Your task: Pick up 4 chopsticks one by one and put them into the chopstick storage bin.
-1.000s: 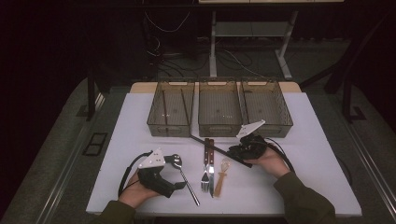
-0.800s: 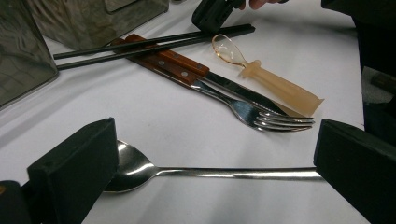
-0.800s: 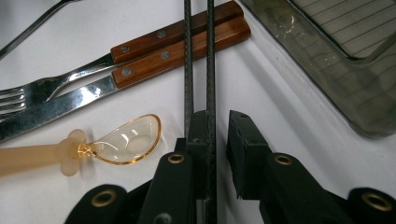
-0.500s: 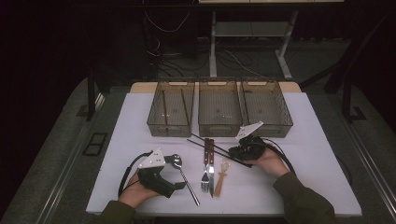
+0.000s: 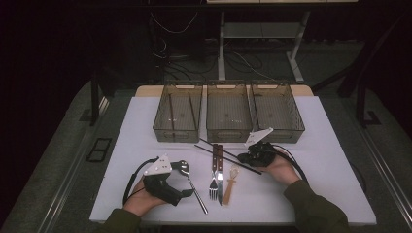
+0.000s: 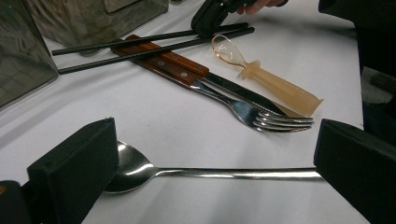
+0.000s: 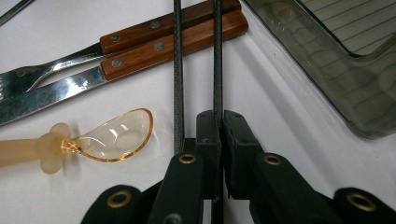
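Two black chopsticks lie side by side across the wooden handles of a fork (image 5: 214,170) and a knife (image 5: 220,170). My right gripper (image 7: 219,119) (image 5: 244,158) has just been closing, and its pads now press on the right-hand chopstick (image 7: 217,56). The other chopstick (image 7: 177,70) lies free just left of the jaws. My left gripper (image 6: 212,158) (image 5: 185,180) is open, resting low on the table. A metal spoon (image 6: 210,173) (image 5: 193,184) lies across between its jaws. A small spoon (image 7: 114,137) (image 5: 231,179) has an amber bowl and a pale handle.
Three dark see-through bins (image 5: 178,131) (image 5: 228,132) (image 5: 279,130) stand in a row at the back of the white table (image 5: 330,160). Thin dark sticks lie in the left bin. A bin corner (image 7: 327,70) is close to my right jaws.
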